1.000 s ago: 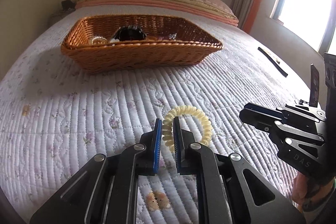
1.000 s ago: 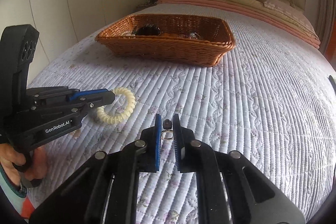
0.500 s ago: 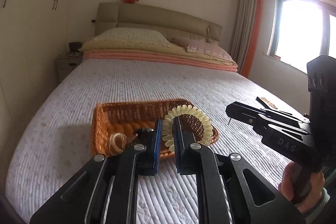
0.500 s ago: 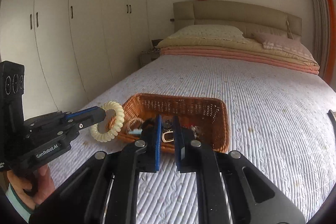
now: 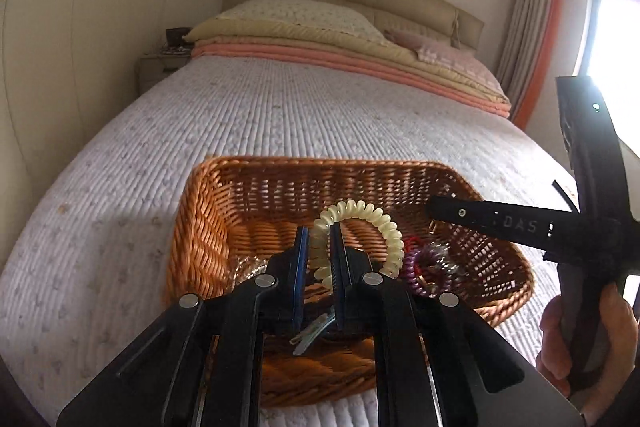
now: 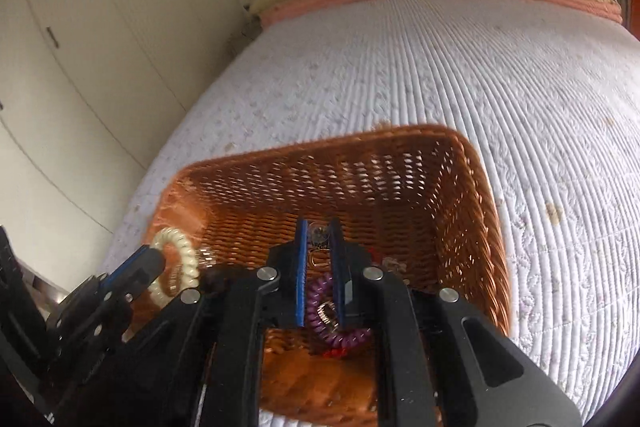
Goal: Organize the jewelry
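My left gripper [image 5: 319, 233] is shut on a cream spiral hair tie [image 5: 376, 223] and holds it above the brown wicker basket [image 5: 192, 227]. The tie also shows in the right wrist view [image 6: 182, 259], in the left gripper [image 6: 150, 257]. My right gripper [image 6: 319, 227] is shut on a small earring with a dark bead and a metal clasp [image 6: 319, 245], held over the basket [image 6: 472, 195]. The right gripper [image 5: 434, 205] reaches in from the right in the left wrist view. A purple spiral tie [image 6: 320, 315] and other jewelry [image 5: 430, 265] lie inside the basket.
The basket stands on a white quilted bedspread [image 5: 280, 115]. Pillows and folded pink and yellow blankets [image 5: 320, 43] lie at the headboard. White wardrobes [image 6: 80, 47] run along the left. A window and curtain [image 5: 532, 19] are at the right.
Both grippers lifted their items off the bedspread and moved forward to above the basket. The basket now fills the lower view of both cameras.
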`<state>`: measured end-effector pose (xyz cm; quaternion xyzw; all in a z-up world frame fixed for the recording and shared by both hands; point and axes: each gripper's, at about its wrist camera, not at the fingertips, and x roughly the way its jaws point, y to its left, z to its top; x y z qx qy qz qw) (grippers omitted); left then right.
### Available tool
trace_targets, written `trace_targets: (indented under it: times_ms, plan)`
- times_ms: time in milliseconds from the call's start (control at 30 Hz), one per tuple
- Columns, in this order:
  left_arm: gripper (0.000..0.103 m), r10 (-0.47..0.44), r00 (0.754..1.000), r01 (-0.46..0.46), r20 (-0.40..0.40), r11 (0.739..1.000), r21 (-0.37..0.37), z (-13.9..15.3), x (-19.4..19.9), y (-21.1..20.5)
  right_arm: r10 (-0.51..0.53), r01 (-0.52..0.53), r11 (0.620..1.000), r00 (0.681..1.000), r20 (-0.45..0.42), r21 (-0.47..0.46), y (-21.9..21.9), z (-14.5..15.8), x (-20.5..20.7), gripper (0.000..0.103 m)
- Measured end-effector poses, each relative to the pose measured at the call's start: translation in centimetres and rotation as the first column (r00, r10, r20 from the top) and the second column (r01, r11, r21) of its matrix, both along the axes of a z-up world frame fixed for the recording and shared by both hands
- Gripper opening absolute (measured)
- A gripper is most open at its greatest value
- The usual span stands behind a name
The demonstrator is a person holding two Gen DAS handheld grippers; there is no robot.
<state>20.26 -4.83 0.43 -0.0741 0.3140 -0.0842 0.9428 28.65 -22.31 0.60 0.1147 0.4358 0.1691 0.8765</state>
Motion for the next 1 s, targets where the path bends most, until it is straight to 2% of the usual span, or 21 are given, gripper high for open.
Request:
trace_targets:
  times_ms: [133,267,300,400,533,600,667,733,800,867,900,1000]
  plan:
    - [0.009,-0.004,1.000,0.005,-0.008,1.000,0.028,-0.5,0.3,-0.5,0.002,-0.003,0.999,1.000,-0.029,-0.036,0.8,-1.6,0.6,0.009]
    - [0.013,-0.018,1.000,0.019,-0.006,1.000,0.023,-0.6,0.2,-0.7,0.023,-0.025,0.998,0.999,-0.026,-0.063,1.8,-1.8,0.4,0.010]
    - [0.020,-0.021,1.000,0.021,-0.004,1.000,0.021,-0.5,0.3,-0.8,0.026,-0.028,0.997,0.999,-0.023,-0.074,2.0,-1.7,0.2,0.010]
    - [0.036,-0.017,1.000,0.017,0.013,1.000,0.006,-0.1,-0.3,-0.3,0.029,-0.029,0.998,1.000,-0.011,-0.058,2.0,-1.4,0.1,0.010]
    - [0.044,-0.016,0.998,0.018,0.053,0.999,-0.038,1.4,-2.1,0.4,0.023,-0.023,1.000,1.000,-0.008,-0.008,0.7,-0.7,-0.6,0.019]
    - [0.057,-0.015,0.997,0.020,0.077,0.998,-0.060,2.3,-3.3,0.7,0.026,-0.026,1.000,1.000,0.014,-0.017,0.4,0.3,-1.4,0.024]
    - [0.063,-0.028,0.994,0.036,0.105,0.997,-0.073,3.4,-5.0,0.8,0.041,-0.041,0.999,0.999,0.033,-0.019,0.4,1.1,-2.6,0.026]
    - [0.067,-0.036,0.990,0.045,0.138,0.997,-0.059,4.3,-6.9,0.6,0.052,-0.051,0.999,0.997,0.055,-0.011,0.1,1.9,-4.1,0.028]
    - [0.074,-0.041,0.984,0.047,0.176,0.999,-0.026,4.9,-8.9,0.3,0.053,-0.054,0.999,0.995,0.090,0.005,-0.3,2.8,-6.2,0.034]
    - [0.081,-0.035,0.974,0.032,0.225,0.999,0.018,5.4,-10.9,-0.2,0.031,-0.034,0.999,0.989,0.147,0.022,-1.1,3.8,-8.9,0.054]
    - [0.086,-0.027,0.967,0.017,0.252,0.999,0.042,5.4,-11.9,-0.4,0.020,-0.025,0.999,0.983,0.181,0.027,-1.3,4.1,-10.2,0.057]
    - [0.090,0.004,0.944,-0.042,0.329,0.993,0.109,5.4,-14.9,-1.0,-0.015,0.015,1.000,0.954,0.300,0.001,-1.5,4.5,-14.4,0.059]
